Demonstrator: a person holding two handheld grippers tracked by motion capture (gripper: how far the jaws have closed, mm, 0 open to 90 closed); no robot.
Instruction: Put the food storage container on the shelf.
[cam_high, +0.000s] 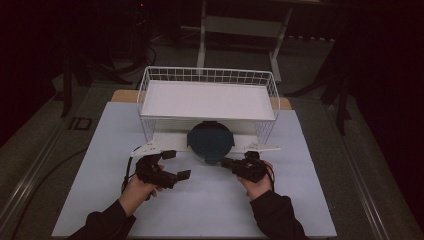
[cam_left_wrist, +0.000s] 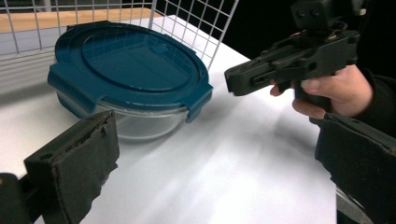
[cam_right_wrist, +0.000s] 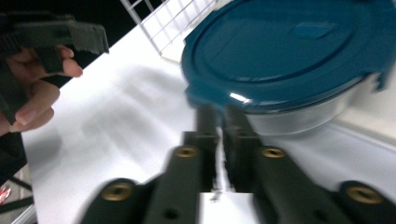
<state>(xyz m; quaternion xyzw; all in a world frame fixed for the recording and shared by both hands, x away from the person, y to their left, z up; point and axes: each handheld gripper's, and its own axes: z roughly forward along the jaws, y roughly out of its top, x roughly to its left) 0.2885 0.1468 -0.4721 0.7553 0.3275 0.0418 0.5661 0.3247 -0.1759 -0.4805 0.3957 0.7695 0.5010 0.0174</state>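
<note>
A glass container (cam_high: 210, 144) with a dark blue lid (cam_left_wrist: 128, 63) sits on the white table (cam_high: 200, 200), half under the front edge of the wire shelf (cam_high: 207, 95). The lid is seated flat and its side clips appear folded down. The container is not lifted and not on the shelf's upper deck, which lies bare.

The right gripper (cam_high: 226, 162) is at the container's front right rim, jaws drawn nearly together with only a thin slit between them; its own view places the tips just below the lid's edge, and contact cannot be confirmed through the blur. The left gripper (cam_high: 176, 164) stands apart to the left, jaws spread wide, holding nothing.

Judgement: early stage. Approach is made on one side; no grasp is established, and the handling of the container remains to be done.
</note>
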